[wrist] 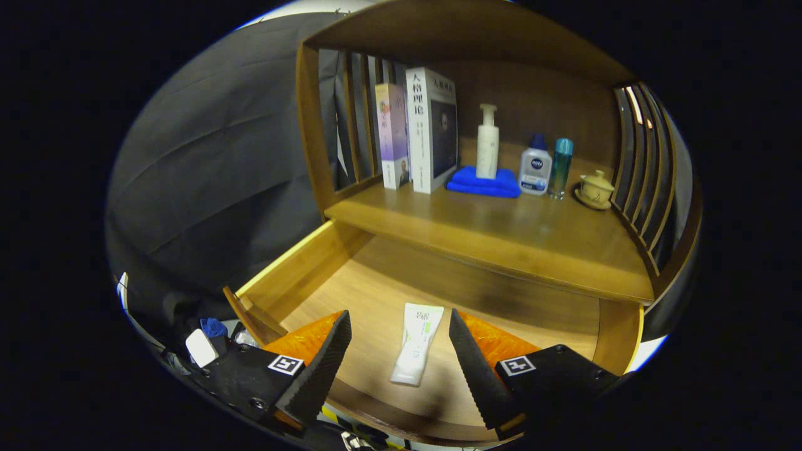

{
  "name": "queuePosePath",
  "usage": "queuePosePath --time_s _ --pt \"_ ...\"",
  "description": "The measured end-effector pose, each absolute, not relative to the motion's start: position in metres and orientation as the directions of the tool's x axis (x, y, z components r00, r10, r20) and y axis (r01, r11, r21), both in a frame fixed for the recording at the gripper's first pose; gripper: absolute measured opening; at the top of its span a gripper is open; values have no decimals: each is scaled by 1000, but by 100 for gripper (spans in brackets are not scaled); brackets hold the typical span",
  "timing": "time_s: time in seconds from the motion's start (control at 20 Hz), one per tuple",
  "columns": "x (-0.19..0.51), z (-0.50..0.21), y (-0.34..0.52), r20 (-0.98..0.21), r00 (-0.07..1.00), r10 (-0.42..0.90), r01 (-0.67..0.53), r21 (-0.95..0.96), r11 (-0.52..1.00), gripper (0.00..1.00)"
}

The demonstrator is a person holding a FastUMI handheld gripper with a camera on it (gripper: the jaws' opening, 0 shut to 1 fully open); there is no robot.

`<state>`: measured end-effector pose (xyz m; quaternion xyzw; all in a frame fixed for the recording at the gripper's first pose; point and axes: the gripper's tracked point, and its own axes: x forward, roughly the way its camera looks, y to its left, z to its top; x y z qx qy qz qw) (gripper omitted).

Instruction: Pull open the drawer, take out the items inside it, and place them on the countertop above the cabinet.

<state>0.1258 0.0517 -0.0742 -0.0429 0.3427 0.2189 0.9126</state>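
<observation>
The wooden drawer point(313, 263) stands pulled open below the cabinet's countertop point(501, 235). A white tube with green print point(416, 343) lies flat on the drawer's floor, lengthwise between my two fingers. My gripper point(400, 329) hovers over the drawer and is open, with its fingers on either side of the tube and apart from it. Whether the fingertips reach down to the tube's level I cannot tell.
On the countertop stand two upright books point(416, 131), a white pump bottle point(487, 143) on a folded blue cloth point(484, 183), a white bottle with a blue cap point(536, 166), a teal bottle point(561, 166) and a small lidded cup point(594, 188). Slatted sides point(645, 169) close in the shelf.
</observation>
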Motion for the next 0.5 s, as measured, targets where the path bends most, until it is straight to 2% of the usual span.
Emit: queuePosePath --time_s 0.25,0.5 --pt "138 -115 49 -791 523 317 -470 42 881 96" --pt "151 -146 62 -875 382 297 -496 76 865 96"
